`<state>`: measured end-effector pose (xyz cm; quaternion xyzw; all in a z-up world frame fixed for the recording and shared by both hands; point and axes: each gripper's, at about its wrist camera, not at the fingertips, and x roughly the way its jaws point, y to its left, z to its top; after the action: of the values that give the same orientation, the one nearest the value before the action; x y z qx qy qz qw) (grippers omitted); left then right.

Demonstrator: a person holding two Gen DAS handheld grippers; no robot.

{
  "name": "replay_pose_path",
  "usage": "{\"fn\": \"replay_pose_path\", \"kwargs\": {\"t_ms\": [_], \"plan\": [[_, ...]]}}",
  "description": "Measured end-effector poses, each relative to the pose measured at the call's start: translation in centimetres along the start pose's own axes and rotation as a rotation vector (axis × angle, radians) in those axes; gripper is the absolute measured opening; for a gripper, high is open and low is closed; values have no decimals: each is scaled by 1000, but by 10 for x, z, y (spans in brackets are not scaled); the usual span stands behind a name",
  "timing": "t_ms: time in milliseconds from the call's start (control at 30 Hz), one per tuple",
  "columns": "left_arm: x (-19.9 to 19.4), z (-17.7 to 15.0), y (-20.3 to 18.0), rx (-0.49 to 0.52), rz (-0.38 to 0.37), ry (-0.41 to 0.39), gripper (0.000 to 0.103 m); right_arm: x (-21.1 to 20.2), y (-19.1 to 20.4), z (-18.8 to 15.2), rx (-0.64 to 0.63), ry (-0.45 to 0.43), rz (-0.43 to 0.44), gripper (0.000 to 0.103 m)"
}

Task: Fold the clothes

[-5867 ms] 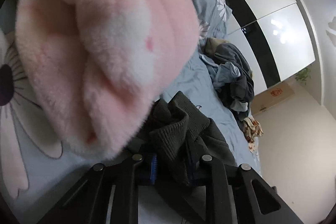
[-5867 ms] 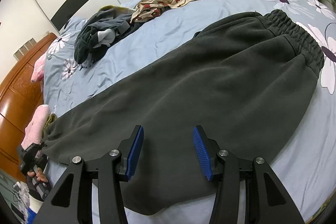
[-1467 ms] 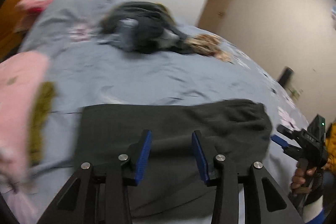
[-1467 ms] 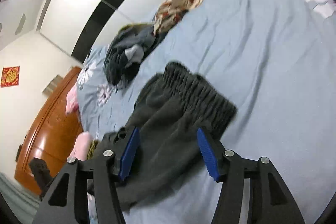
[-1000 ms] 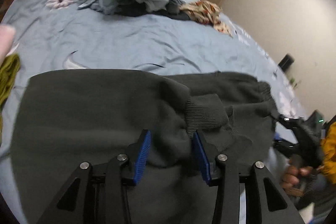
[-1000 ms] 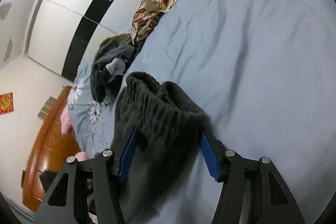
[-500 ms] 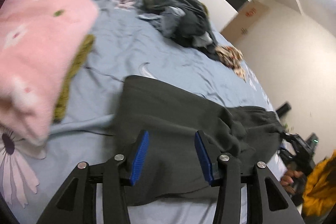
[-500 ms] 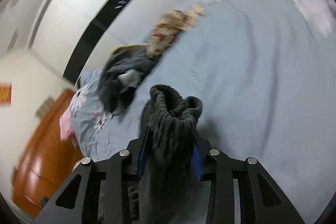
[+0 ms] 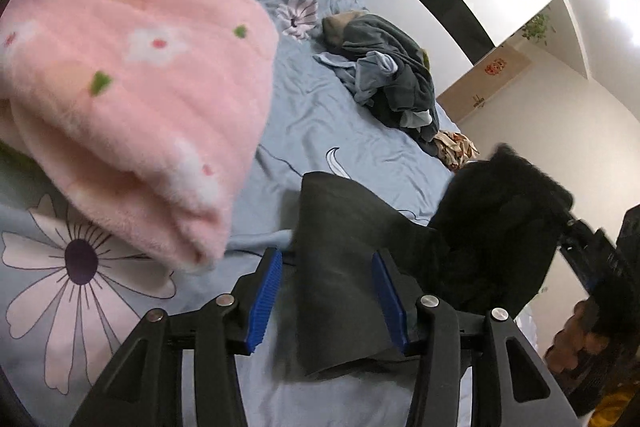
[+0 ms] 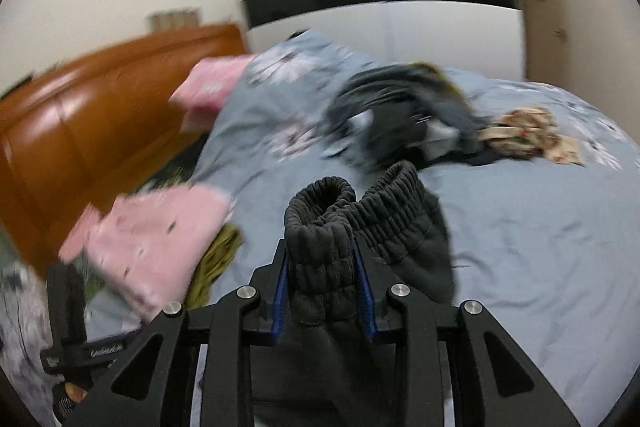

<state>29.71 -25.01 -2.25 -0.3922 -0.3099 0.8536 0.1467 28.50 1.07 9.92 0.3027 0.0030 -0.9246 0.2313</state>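
Note:
Dark grey sweatpants (image 9: 348, 247) lie folded on the blue flowered bed. My right gripper (image 10: 322, 281) is shut on their ribbed elastic waistband (image 10: 324, 227), which bunches up between the blue pads and is lifted off the bed. In the left wrist view the raised waistband end (image 9: 508, 211) hangs at the right, held by the other gripper. My left gripper (image 9: 326, 291) is open, its blue pads either side of the near edge of the pants, not closed on the cloth.
A folded pink fleece garment (image 9: 132, 87) lies to the left on an olive one (image 10: 218, 251). A heap of dark and blue clothes (image 9: 388, 79) and a patterned cloth (image 10: 528, 135) lie farther back. A wooden headboard (image 10: 92, 123) and wardrobe doors (image 10: 400, 23) bound the bed.
The right gripper has swung the held waistband up and toward the headboard side. The left gripper has shifted toward the pink garment and stays open over the pants' edge.

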Motion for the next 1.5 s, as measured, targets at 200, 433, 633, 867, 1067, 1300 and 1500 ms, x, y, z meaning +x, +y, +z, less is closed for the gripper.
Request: {"fn": "replay_pose_path", "kwargs": {"t_ms": [200,433,633,867,1067,1300,1500], "plan": [[3,0,9,-45,-68,16,51,52,70,-67,-217,137,21,31],[14,3,-15,-19,-177,39,51,44,93,-104,-398,145,67,56],[38,8,-41,41,-176,86,53,-3,55,-106,-274,96,153,57],[52,-5,-76,212,-85,131,49,-44,-45,-107,21,50,16,57],[31,-12,-91,297,-80,75,9,-53,-68,-106,99,31,5,57],[1,-9,-69,302,-99,26,9,-53,-74,-107,142,22,36,57],[11,-30,-19,180,-67,74,10,-14,-72,-114,170,133,87,57]]}}
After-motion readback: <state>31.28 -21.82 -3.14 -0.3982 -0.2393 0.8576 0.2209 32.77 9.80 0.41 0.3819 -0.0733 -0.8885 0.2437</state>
